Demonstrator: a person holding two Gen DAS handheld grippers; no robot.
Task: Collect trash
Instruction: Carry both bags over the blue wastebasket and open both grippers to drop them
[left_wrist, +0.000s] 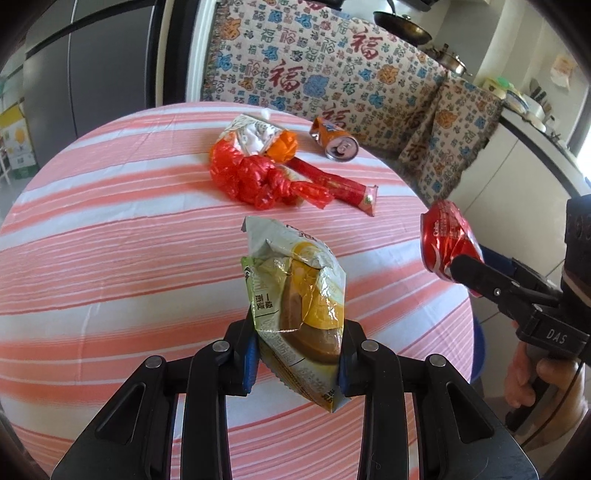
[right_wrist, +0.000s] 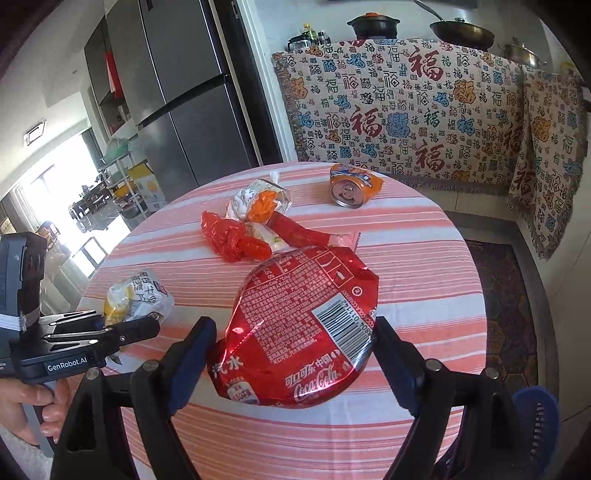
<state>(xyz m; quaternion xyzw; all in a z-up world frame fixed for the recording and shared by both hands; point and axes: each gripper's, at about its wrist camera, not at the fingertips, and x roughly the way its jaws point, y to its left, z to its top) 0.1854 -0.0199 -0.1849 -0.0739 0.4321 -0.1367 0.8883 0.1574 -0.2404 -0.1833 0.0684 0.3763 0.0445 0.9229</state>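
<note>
My left gripper (left_wrist: 295, 354) is shut on a crumpled green, yellow and silver snack wrapper (left_wrist: 295, 280), held upright above the striped round table (left_wrist: 110, 221). My right gripper (right_wrist: 295, 343) is shut on a crushed red cola can (right_wrist: 303, 325), its blue pads pressed on both sides. In the left wrist view the cola can (left_wrist: 447, 236) and the right gripper (left_wrist: 458, 254) hang past the table's right edge. The right wrist view shows the left gripper (right_wrist: 129, 317) with the wrapper (right_wrist: 136, 295) at the left.
On the far part of the table lie a red plastic bag (left_wrist: 251, 177), a white and orange packet (left_wrist: 255, 134), a long red stick wrapper (left_wrist: 340, 184) and an orange can (left_wrist: 334, 138) on its side. A patterned cloth (right_wrist: 406, 110) and a fridge (right_wrist: 177, 92) stand behind. A blue basket (right_wrist: 535, 417) sits at the lower right.
</note>
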